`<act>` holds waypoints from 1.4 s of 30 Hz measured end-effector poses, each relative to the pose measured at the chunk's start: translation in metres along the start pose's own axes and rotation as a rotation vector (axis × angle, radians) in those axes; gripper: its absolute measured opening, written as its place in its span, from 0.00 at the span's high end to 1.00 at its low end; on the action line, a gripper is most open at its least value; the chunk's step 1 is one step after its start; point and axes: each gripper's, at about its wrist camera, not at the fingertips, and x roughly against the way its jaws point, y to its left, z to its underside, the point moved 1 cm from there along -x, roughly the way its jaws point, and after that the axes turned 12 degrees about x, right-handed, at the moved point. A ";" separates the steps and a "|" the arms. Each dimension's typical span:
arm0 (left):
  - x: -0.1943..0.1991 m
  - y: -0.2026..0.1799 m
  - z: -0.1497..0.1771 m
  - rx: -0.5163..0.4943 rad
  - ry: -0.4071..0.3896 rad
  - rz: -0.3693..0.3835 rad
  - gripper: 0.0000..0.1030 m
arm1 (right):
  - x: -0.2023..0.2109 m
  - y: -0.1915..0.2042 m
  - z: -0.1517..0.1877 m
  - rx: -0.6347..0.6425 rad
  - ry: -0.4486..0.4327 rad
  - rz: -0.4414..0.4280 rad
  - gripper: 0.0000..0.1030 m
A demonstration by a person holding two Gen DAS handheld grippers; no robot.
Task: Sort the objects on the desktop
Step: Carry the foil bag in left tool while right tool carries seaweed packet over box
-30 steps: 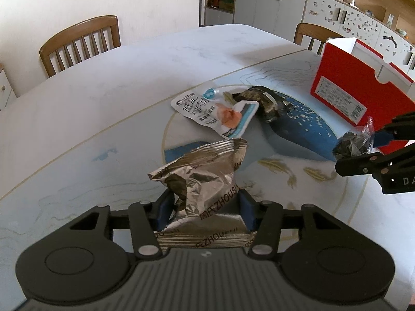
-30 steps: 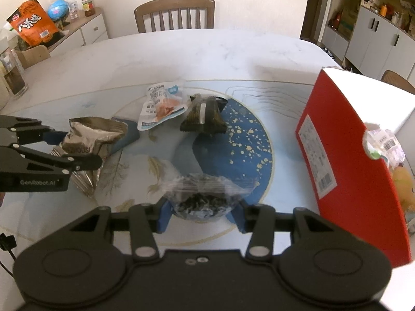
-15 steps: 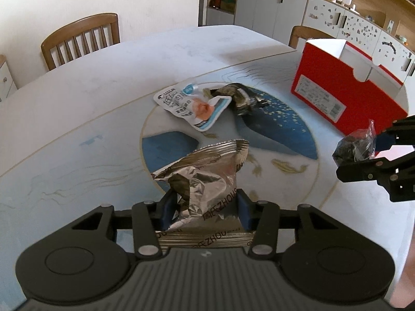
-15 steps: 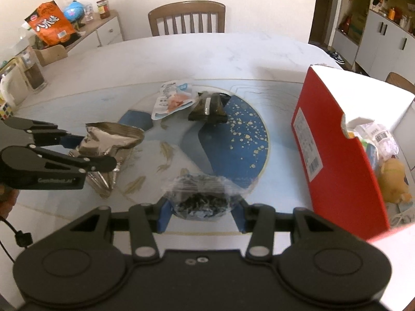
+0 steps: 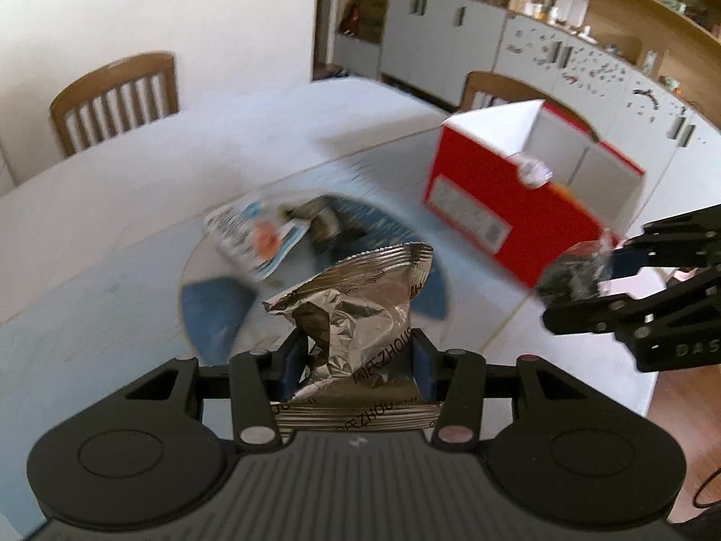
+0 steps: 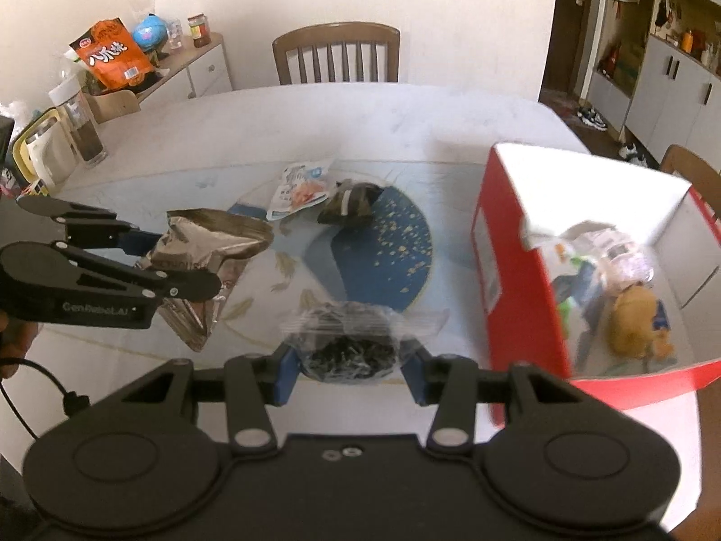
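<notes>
Carry step, both hands loaded. My left gripper (image 5: 356, 356) is clamped on the crumpled foil packet (image 5: 356, 311); my right gripper (image 6: 347, 372) is clamped on the clear bag of dark bits (image 6: 347, 342). Both are held above the table (image 6: 360, 121), with the red box (image 6: 518, 266) open to my right. Two packets, white (image 6: 302, 185) and dark (image 6: 353, 203), lie on the table. Next, I judge: bring each load over the box opening, clear its near wall, then let go.
</notes>
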 end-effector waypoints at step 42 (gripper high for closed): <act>-0.088 -0.202 -0.084 -0.177 0.051 0.181 0.54 | 0.022 -0.218 0.038 -0.054 -0.009 0.140 0.55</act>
